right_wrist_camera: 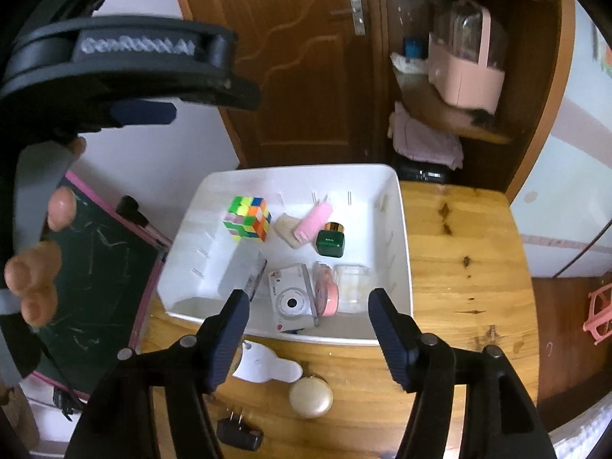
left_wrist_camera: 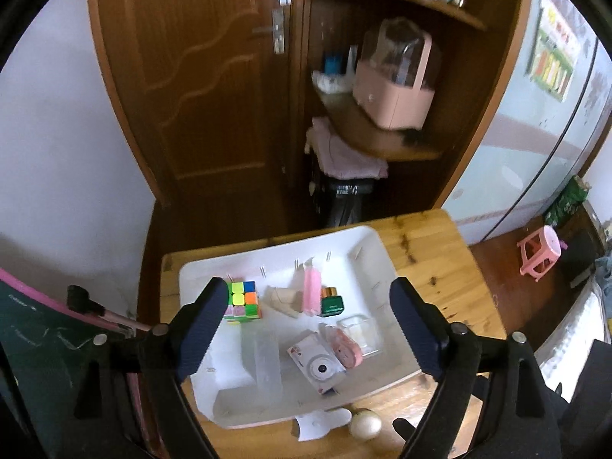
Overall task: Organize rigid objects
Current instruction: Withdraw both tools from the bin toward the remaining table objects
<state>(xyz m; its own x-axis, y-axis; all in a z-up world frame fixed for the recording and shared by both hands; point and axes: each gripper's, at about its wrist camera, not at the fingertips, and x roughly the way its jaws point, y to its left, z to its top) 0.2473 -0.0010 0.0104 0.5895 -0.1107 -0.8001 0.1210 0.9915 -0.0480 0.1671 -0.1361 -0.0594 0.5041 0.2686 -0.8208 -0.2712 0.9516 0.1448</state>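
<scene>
A white bin [left_wrist_camera: 367,252] [right_wrist_camera: 401,229] stands on a wooden table. In it lie a colour cube [left_wrist_camera: 243,300] [right_wrist_camera: 248,217], a pink roll [left_wrist_camera: 311,290] [right_wrist_camera: 311,222], a green jar [left_wrist_camera: 332,302] [right_wrist_camera: 331,240], a white toy camera [left_wrist_camera: 317,367] [right_wrist_camera: 290,300], a pink tape reel [left_wrist_camera: 346,348] [right_wrist_camera: 327,294] and clear boxes. On the table before the bin lie a white flat piece [right_wrist_camera: 267,367], a cream round case [right_wrist_camera: 310,397] [left_wrist_camera: 364,425] and a black plug [right_wrist_camera: 239,434]. My left gripper [left_wrist_camera: 306,329] is open above the bin. My right gripper [right_wrist_camera: 308,338] is open above the bin's near edge. Both are empty.
A brown door [left_wrist_camera: 214,76] and a shelf with a pink caddy [left_wrist_camera: 394,84] are behind the table. A chalkboard [right_wrist_camera: 95,267] stands at the left. A pink stool [left_wrist_camera: 539,252] is on the floor at the right. The left gripper's body [right_wrist_camera: 114,65] shows at upper left.
</scene>
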